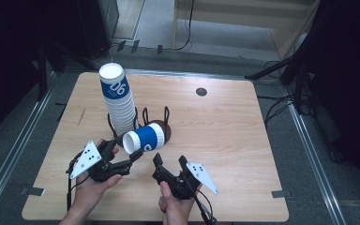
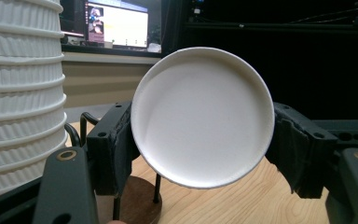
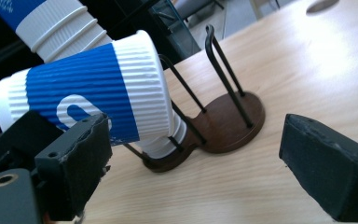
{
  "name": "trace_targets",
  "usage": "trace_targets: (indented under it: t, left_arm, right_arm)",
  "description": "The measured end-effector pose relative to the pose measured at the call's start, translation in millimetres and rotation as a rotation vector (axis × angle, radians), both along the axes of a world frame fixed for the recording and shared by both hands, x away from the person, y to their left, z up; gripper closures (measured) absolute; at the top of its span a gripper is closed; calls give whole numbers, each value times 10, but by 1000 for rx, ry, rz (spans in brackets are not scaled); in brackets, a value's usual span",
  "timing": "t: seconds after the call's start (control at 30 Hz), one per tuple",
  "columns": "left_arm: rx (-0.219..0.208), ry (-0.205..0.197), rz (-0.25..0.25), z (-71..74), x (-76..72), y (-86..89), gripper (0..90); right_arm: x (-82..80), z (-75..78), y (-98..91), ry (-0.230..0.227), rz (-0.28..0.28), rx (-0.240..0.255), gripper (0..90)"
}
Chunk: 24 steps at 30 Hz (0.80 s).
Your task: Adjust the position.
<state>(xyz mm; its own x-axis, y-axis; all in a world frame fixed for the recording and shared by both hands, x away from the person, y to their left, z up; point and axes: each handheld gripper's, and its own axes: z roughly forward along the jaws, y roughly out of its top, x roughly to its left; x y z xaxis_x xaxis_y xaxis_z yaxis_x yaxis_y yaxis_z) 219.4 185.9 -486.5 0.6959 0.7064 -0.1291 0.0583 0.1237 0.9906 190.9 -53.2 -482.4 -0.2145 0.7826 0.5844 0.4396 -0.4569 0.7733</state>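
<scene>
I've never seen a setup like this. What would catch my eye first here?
Probably the tall, leaning stack of paper cups at the table's far left, standing in a black wire holder. In front of it, the left gripper holds a single blue-and-white cup on its side, jaws clamped on it. The right gripper hovers nearby, jaws open and empty.

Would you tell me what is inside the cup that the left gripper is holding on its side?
The cup held by the left gripper looks empty: the left gripper view shows a bare white interior and bottom. Whatever lies behind the cup is covered.
</scene>
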Motion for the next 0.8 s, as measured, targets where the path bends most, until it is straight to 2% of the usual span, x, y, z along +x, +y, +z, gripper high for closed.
trace_targets:
  t: [0.13, 0.23, 0.3, 0.33, 0.53, 0.67, 0.8]
  left_arm:
    - [-21, -2, -8, -26, 11, -4, 295]
    - [-25, -6, -11, -44, 12, -12, 296]
    - [-15, -15, -10, -47, 4, -29, 295]
    - [-14, -18, -8, -48, 2, -39, 295]
    - [-15, -30, -5, -49, -8, -62, 295]
    - [-15, -34, -6, -54, -8, -67, 295]
    - [-13, -29, -9, -66, -3, -74, 295]
  right_arm:
    - [12, 5, 12, 49, -15, 85, 83]
    - [14, 20, 24, 90, -47, 155, 79]
    - [26, 29, 32, 106, -40, 209, 79]
    - [25, 44, 40, 134, -44, 244, 79]
    - [79, 37, 50, 204, -40, 395, 79]
    - [99, 42, 74, 242, -32, 468, 80]
    - [111, 39, 85, 269, -43, 517, 82]
